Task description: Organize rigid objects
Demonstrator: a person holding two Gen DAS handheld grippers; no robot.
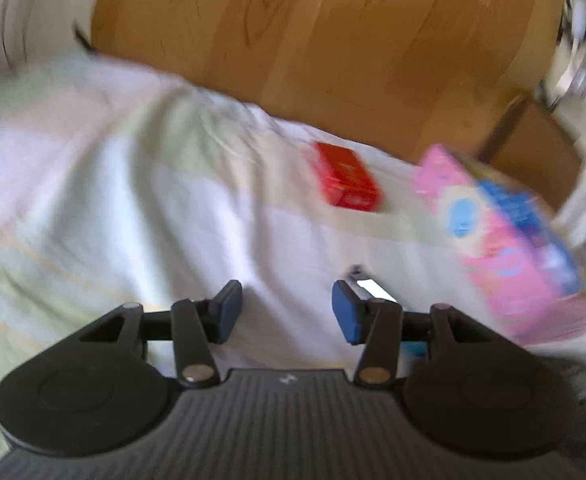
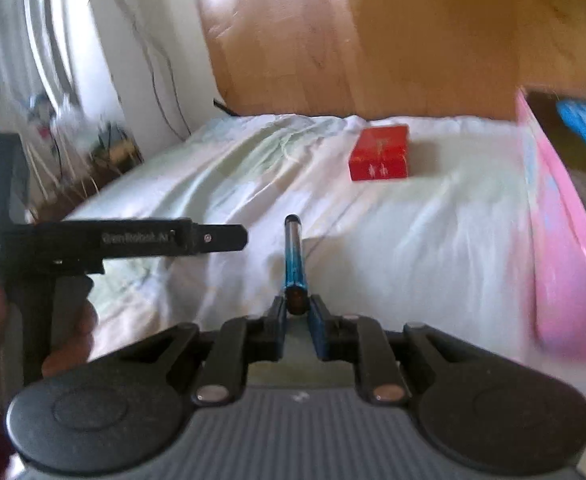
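In the right wrist view, a hand (image 2: 69, 320) is seen at the far left carrying the left gripper (image 2: 229, 238), shown side-on above the bed (image 2: 221, 184). In its own view the left gripper (image 1: 287, 312) is seen with its blue pads (image 1: 347, 312) set apart and nothing but sheet between them; a small metal-and-white object (image 1: 369, 286) just behind the right pad cannot be identified. At centre, the right gripper (image 2: 297, 316) is clamped on the near end of a blue lighter (image 2: 294, 256), which points away over the sheet; a translucent blue body and a metal top can be made out. Farther back, a red box (image 2: 379, 154) lies flat on the bed, well apart from both grippers. At the right edge, a pink box (image 2: 561, 240) is cut off and blurred; blue printing is seen on it, but no text can be read.
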